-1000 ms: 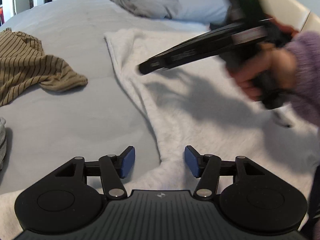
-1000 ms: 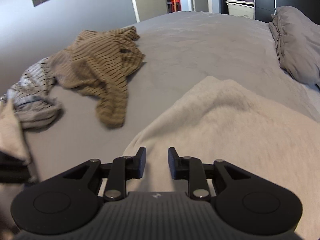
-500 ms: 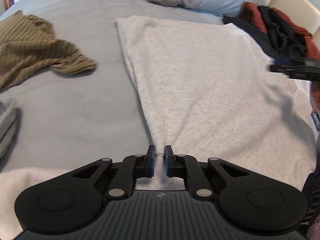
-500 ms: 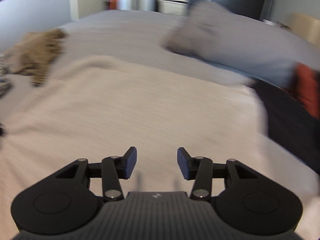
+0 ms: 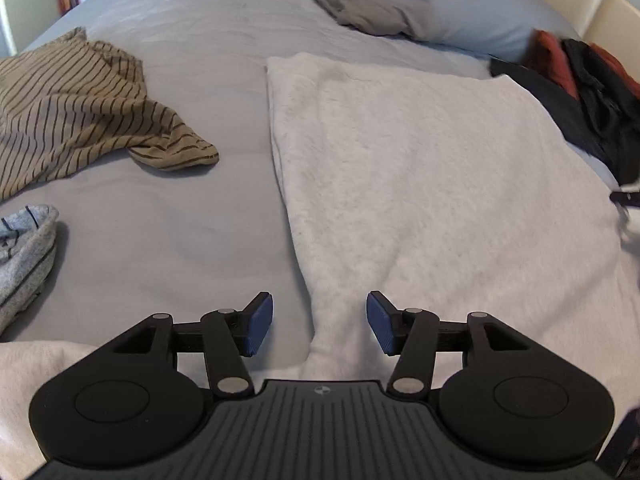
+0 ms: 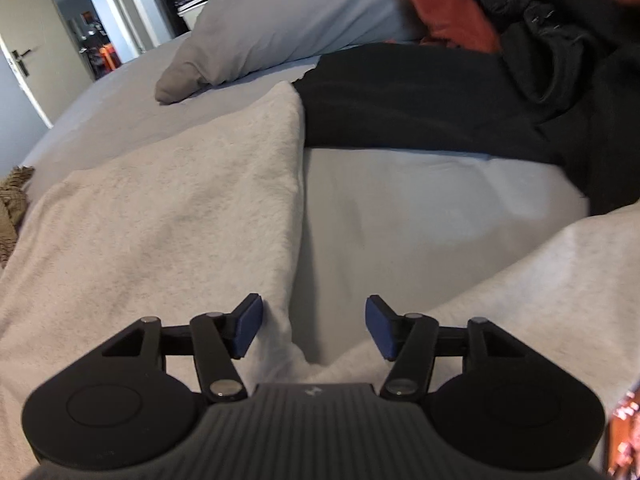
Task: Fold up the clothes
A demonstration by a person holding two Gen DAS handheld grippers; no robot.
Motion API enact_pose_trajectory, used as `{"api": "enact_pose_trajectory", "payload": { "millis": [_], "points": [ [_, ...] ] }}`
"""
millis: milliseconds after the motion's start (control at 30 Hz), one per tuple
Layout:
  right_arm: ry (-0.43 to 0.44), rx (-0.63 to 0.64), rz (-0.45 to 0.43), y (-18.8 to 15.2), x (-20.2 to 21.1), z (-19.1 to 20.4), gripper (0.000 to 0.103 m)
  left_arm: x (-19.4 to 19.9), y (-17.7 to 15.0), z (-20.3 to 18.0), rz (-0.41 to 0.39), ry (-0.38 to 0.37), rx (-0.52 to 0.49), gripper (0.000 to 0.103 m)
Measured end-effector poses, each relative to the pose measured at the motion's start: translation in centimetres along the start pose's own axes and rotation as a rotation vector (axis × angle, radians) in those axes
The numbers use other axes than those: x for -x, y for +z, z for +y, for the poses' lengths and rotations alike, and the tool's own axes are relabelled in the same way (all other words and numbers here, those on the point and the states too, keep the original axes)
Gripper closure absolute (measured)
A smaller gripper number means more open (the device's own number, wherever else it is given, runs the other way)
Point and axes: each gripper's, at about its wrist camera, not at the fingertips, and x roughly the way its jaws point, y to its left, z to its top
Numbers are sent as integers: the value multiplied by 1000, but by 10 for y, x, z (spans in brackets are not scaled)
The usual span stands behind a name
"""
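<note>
Left wrist: unlabelled white garment (image 5: 432, 184)

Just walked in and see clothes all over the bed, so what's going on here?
A person with a gripper in each hand is folding laundry on the bed. A white fleecy garment lies spread flat in front of them. The left gripper is open over the garment's left edge near a sleeve, and the right gripper is open over its right edge; neither holds anything. A tan striped top, a grey one and a black and rust pile lie around it.
</note>
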Motion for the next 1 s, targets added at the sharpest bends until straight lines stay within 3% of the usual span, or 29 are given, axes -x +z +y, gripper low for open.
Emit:
{"api": "enact_pose_trajectory", "payload": {
  "millis": [33, 67, 100, 133, 233, 300, 500, 567, 600, 633, 667, 933, 1000],
  "points": [
    [20, -1, 12, -1, -5, 1, 43, -4, 2, -1, 9, 4, 8, 54],
    [42, -1, 30, -3, -10, 3, 51, -8, 3, -3, 20, 8, 14, 60],
    [63, -1, 49, -5, -14, 5, 64, -13, 4, -4, 37, 11, 17, 68],
    [68, 2, 77, -8, -20, 6, 90, -19, 4, -6, 63, 19, 24, 83],
    [5, 11, 98, -15, -30, 3, 93, -28, 2, -17, 88, 121, 20, 94],
    [-1, -24, 97, -15, -29, -3, 93, -28, 1, -17, 83, 154, 29, 95],
    [-3, -53, 69, -13, -22, -8, 88, -20, 1, -12, 26, 155, 46, 90],
    [-46, -28, 23, -10, -9, -2, 58, -7, 0, -17, -28, 188, 28, 73],
    [-58, -10, -1, -9, -1, -1, 54, 0, -2, -19, -52, 192, 26, 70],
    [-54, 0, -18, -10, 7, 1, 53, 7, -5, -19, -71, 187, 32, 61],
    [-45, 1, -25, -11, 14, 3, 53, 14, -7, -21, -88, 181, 38, 59],
    [66, -17, -47, -68, 81, 38, 53, 66, -49, -67, -156, 56, -14, 59],
    [91, -9, -39, -88, 97, 48, 53, 77, -66, -82, -150, 10, 15, 59]
  ]
}}
